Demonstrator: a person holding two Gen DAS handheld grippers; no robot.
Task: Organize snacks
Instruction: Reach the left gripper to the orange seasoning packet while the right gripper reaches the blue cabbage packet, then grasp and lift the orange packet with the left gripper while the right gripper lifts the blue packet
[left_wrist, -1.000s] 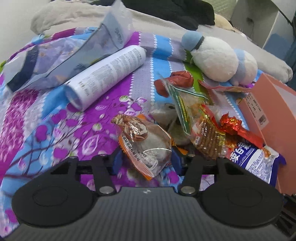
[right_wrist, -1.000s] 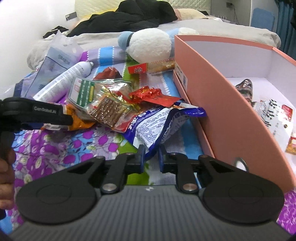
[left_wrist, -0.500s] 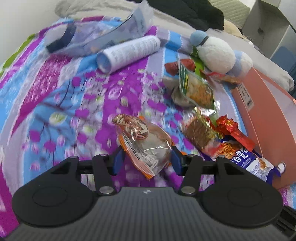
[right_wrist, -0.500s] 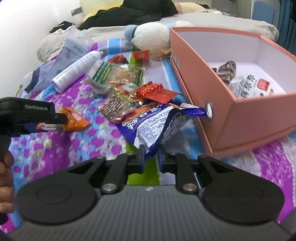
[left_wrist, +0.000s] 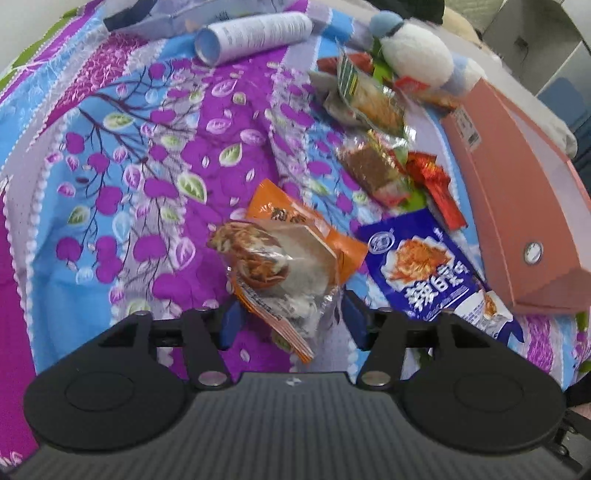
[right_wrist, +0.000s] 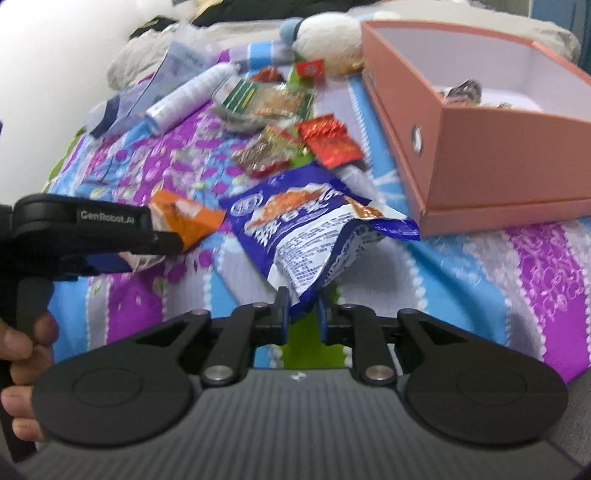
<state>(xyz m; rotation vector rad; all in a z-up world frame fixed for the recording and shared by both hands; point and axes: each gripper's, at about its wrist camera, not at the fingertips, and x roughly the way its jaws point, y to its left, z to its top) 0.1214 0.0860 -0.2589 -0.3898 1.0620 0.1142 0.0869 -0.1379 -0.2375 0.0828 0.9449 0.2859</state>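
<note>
My left gripper (left_wrist: 290, 319) is shut on an orange snack packet (left_wrist: 291, 258) and holds it above the bedspread; the packet also shows in the right wrist view (right_wrist: 184, 218). My right gripper (right_wrist: 301, 317) is shut on the corner of a blue snack bag (right_wrist: 303, 229), which also shows in the left wrist view (left_wrist: 428, 266). A pink box (right_wrist: 480, 140) stands open at the right with a few snacks inside. More snack packets (right_wrist: 288, 129) lie loose on the bed left of the box.
A white spray can (left_wrist: 255, 35) and a clear plastic bag (right_wrist: 147, 96) lie at the far left of the flowered bedspread (left_wrist: 129, 166). A plush toy (left_wrist: 417, 55) sits behind the snacks. The left gripper's body (right_wrist: 74, 229) is at the left of the right wrist view.
Both grippers have risen and pulled back from the pile, each still holding its packet. The blue bag has lifted off the bed. The views now look down more steeply.
</note>
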